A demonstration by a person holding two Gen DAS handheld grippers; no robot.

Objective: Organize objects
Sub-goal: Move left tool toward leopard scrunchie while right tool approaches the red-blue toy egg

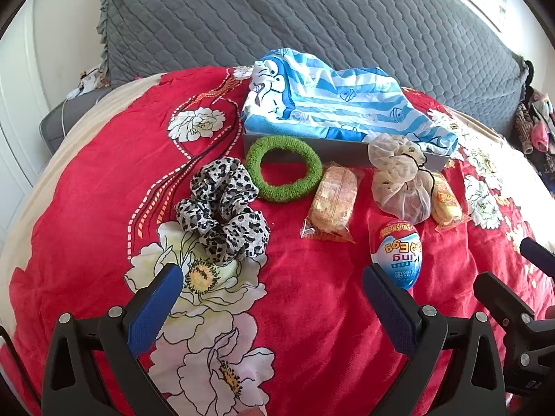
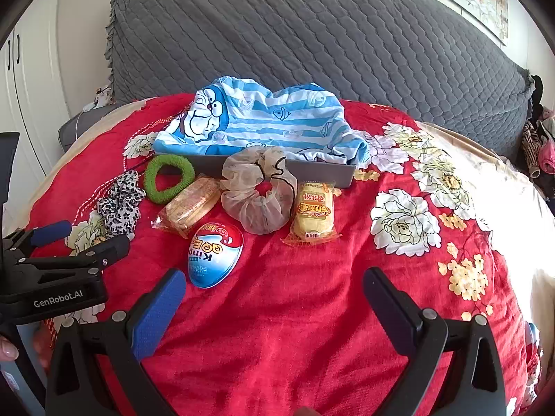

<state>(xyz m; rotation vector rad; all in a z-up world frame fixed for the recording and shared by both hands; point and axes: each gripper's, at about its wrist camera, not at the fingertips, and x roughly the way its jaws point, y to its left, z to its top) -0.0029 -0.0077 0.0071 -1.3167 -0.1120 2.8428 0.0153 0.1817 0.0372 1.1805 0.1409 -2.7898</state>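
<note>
Six small things sit in a loose row on the red flowered bedspread [image 2: 312, 312], all in front of a grey tray [image 2: 322, 173] that has a blue striped cartoon cloth [image 2: 263, 124] piled in it. From the left wrist view: a leopard-print scrunchie [image 1: 223, 208] lies furthest left, and a green hair ring [image 1: 284, 170] leans against the tray's front wall. Next comes a wrapped biscuit pack [image 1: 333, 204], then a sheer beige scrunchie [image 1: 399, 180] touching the tray, with a yellow wrapped cake [image 2: 314, 213] just to its right. Nearest the cameras lies a blue and red toy egg [image 2: 215, 254], printed side up.

Both pairs of tongs hover low over the bedspread, touching nothing. The left tongs [image 1: 272, 298] are spread wide and empty, the egg just beyond the right finger. The right tongs [image 2: 274, 301] are spread wide too, also empty, with the egg close beside the left finger. A grey quilted headboard [image 2: 312, 34] rises behind the tray.
</note>
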